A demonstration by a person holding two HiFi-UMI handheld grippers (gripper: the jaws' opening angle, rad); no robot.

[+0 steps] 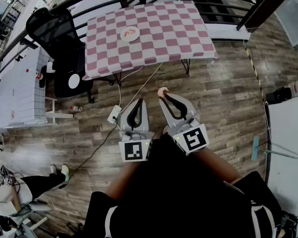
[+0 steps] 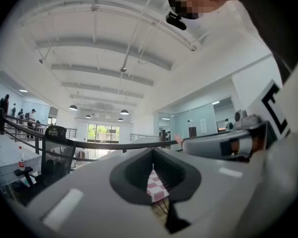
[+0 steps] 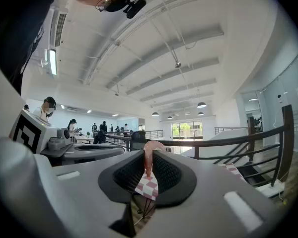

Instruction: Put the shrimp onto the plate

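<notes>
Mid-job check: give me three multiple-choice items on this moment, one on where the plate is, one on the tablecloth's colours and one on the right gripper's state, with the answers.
1. Where is the plate?
A. on the checked tablecloth, beyond both grippers
B. on the wooden floor
C. on the black chair

2. What colours is the tablecloth?
A. blue and yellow
B. pink-red and white checks
C. plain green

3. What is the state of the right gripper?
A. fingers wide apart, empty
B. shut on a pink shrimp
C. shut on a cable

Answers:
1 A: the head view shows the plate lying on the cloth-covered table ahead of the grippers.
2 B: the cloth's squares alternate pink-red and white.
3 B: the right gripper view shows the shrimp pinched between the fingers near their tips.
</notes>
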